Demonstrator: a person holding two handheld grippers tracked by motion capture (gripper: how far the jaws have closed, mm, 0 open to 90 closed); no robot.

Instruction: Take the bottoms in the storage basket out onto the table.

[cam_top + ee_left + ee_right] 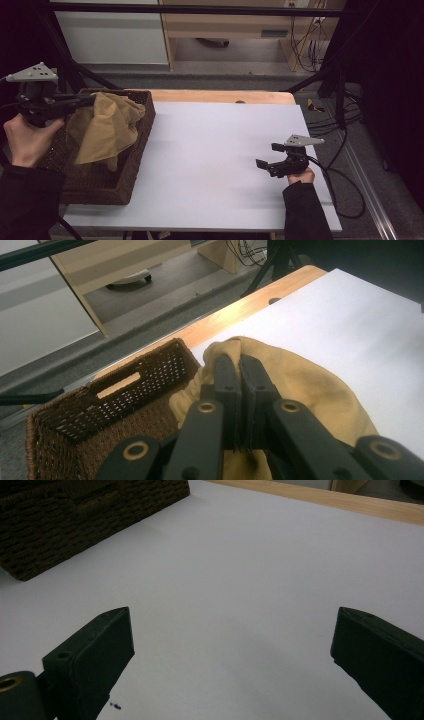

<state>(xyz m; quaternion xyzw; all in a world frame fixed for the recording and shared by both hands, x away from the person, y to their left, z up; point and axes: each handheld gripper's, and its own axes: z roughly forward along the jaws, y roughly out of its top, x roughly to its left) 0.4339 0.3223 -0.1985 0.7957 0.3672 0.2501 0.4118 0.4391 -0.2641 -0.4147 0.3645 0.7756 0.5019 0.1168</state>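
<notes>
Left hand-held gripper [85, 101], raised level, pinches tan cloth [105, 131] seemingly above basket [131, 165].

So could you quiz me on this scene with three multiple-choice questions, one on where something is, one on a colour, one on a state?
1. Where does the wicker basket stand?
A. at the table's left end
B. in the table's middle
C. on the floor

2. What colour is the cloth?
A. blue
B. mustard yellow
C. white

3. How do the jaws of the right gripper stand?
A. shut on the cloth
B. shut on nothing
C. wide open, nothing between them

Answers:
1. A: the high view shows it on the white table, at the left edge.
2. B: it hangs tan-yellow from the left gripper, which is clamped on it above the basket.
3. C: the right gripper view shows bare table between its two jaws.
</notes>
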